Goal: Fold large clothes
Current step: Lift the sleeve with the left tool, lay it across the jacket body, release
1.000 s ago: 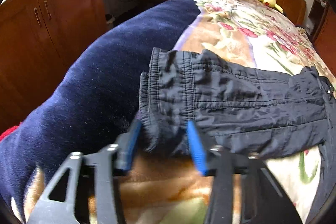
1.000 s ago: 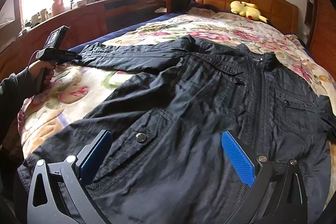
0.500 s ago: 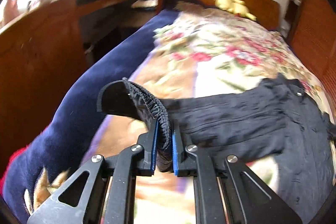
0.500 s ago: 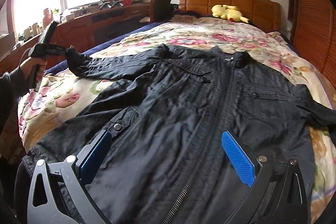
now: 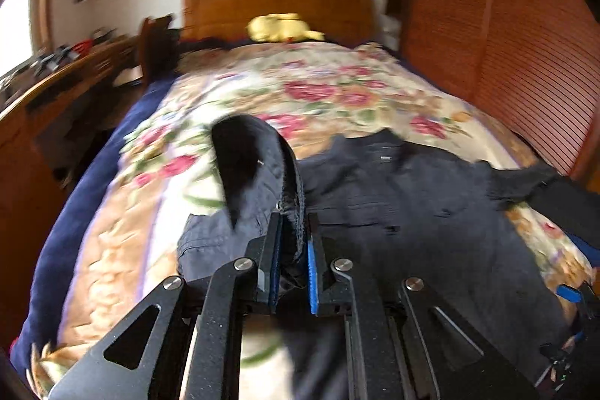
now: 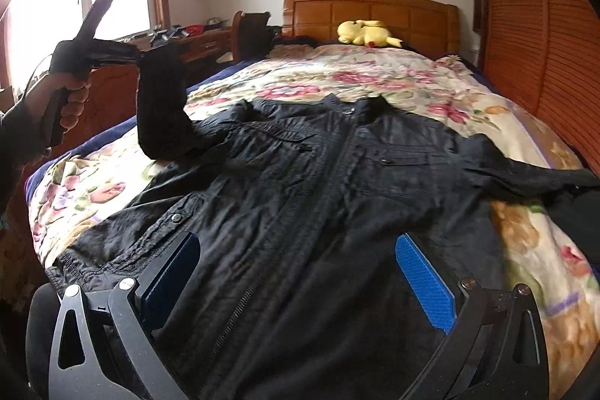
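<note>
A black jacket (image 6: 337, 182) lies front-up on the bed (image 6: 375, 74), spread over its floral bedspread (image 6: 393, 77), collar toward the headboard (image 6: 371, 14) and hem at the foot edge. Its fabric is thin and finely creased, with a zip down the middle, flapped chest pockets and a snap button near the elastic hem. One sleeve stretches flat toward the bed's right edge.

The left claw (image 6: 140, 57), held in a person's hand (image 6: 69, 100), is closed tight on the cuff (image 5: 288, 197) of the other sleeve (image 6: 161, 107), which is raised off the bedspread near the left edge and hangs down from the pads. The right claw (image 6: 300, 272) stands wide open over the jacket's lower front, nothing between its blue pads (image 6: 423, 283). A yellow plush toy (image 6: 363, 32) sits by the headboard.
</note>
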{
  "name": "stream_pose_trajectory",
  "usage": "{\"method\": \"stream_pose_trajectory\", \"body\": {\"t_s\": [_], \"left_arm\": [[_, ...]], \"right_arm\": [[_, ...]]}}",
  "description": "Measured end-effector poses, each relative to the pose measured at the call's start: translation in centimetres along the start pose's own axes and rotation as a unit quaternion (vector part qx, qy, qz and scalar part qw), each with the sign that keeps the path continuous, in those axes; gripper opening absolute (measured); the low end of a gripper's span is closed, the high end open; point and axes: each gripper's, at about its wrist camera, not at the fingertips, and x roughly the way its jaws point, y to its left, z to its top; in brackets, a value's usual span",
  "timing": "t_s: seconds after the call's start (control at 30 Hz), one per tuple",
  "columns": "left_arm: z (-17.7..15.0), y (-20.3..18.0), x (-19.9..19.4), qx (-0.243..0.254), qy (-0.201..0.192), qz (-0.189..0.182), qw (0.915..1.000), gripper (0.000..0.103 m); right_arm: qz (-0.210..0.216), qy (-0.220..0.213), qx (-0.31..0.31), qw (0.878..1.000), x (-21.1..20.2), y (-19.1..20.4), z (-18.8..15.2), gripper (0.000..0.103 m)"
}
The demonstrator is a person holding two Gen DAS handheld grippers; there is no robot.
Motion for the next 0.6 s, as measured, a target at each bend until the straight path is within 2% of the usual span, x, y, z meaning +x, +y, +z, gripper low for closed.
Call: {"method": "stream_pose_trajectory", "body": {"t_s": [0.13, 0.33, 0.47, 0.6], "left_arm": [[0.2, -4.8, 0.4, 0.032, 0.010, -0.019, 0.9993, 0.012], [-1.4, -9.5, 0.5, 0.075, 0.012, -0.021, 0.9968, 0.013], [-2.9, -10.4, 0.1, 0.059, 0.010, -0.049, 0.9970, 0.033], [-5.2, -9.7, -0.9, 0.051, 0.004, -0.059, 0.9970, 0.038]], "right_arm": [[-0.007, -0.007, 0.007, 1.000, -1.3, -0.8, -0.5, 0.103], [-0.013, -0.005, 0.020, 1.000, -2.3, -1.9, -1.5, 0.103], [-0.013, 0.004, 0.017, 1.000, -2.0, -2.0, -1.7, 0.103], [-0.006, 0.012, 0.010, 1.000, -1.1, -1.9, -1.1, 0.103]]}}
